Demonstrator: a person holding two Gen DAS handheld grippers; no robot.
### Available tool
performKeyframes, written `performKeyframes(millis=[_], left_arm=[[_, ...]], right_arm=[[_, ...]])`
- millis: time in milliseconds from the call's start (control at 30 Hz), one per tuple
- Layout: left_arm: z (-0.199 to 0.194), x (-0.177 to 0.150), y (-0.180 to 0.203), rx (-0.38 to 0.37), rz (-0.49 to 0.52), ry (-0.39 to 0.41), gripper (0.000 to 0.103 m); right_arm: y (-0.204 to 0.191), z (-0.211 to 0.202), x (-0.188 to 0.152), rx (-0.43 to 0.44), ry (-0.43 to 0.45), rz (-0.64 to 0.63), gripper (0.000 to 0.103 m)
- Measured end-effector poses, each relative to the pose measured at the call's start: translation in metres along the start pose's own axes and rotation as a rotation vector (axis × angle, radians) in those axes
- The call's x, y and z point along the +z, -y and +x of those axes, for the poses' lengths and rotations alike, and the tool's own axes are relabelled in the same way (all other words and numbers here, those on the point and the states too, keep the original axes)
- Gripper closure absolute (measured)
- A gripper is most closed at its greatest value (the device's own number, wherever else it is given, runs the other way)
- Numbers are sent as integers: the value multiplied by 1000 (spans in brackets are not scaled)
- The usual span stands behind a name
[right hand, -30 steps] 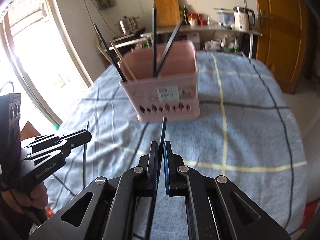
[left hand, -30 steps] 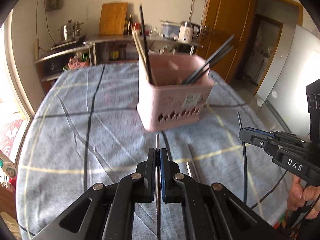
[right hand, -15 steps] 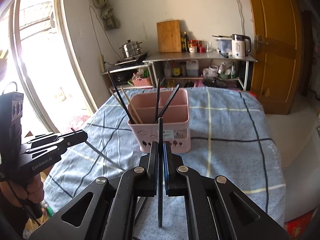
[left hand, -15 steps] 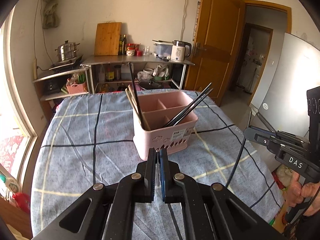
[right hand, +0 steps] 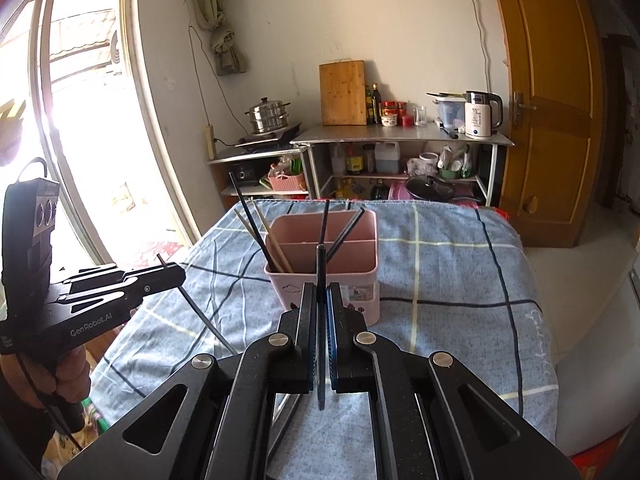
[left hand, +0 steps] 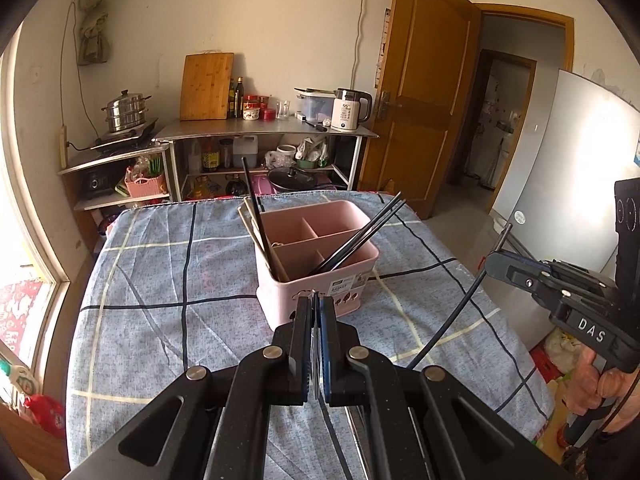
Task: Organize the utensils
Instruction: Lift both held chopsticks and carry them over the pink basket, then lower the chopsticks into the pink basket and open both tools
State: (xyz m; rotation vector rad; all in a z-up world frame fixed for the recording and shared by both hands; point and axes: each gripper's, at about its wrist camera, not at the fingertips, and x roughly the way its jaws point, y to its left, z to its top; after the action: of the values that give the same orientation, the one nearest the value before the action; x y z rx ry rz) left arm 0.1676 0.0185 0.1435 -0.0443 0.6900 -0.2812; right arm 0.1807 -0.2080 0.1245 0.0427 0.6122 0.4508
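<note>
The left gripper (left hand: 315,312), black with two fingers, is pinching a thin silver metal chopstick (right hand: 202,314) between closed jaws, with the stick slanting down toward the table's near edge. A hand (right hand: 66,372) is clutching its handle at the left of the right wrist view. Under both tools, a table draped in a blue-grey cloth with dark and pale yellow grid lines (left hand: 160,280) is stretching away toward the kitchen shelves. Standing upright on the cloth around mid-table, ahead of both grippers, a pink plastic utensil basket with inner dividers (left hand: 320,276) is holding several sticks: pale wooden chopsticks (right hand: 276,248) and one black one are leaning in its left compartment, while more black chopsticks (left hand: 360,236) are leaning in the right one. Further right, the right gripper (right hand: 321,300) is clamping a long black chopstick (right hand: 321,320) upright between shut jaws, lifted clear of the cloth.
</note>
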Motion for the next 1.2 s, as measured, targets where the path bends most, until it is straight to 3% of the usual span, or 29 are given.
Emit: performKeyframes(millis=[267, 700, 1000, 1200], left_arm=[[-1, 32, -1, -11, 4, 25, 99], [14, 101, -12, 20, -3, 106, 99], [44, 116, -21, 41, -5, 103, 99], [63, 109, -27, 37, -16, 85, 99]], right_arm=[[-6, 0, 20, 14, 39, -26, 99], [-17, 9, 81, 49, 148, -37, 99], [-22, 22, 106, 40, 206, -47, 99], [-23, 39, 104, 25, 203, -63, 99]])
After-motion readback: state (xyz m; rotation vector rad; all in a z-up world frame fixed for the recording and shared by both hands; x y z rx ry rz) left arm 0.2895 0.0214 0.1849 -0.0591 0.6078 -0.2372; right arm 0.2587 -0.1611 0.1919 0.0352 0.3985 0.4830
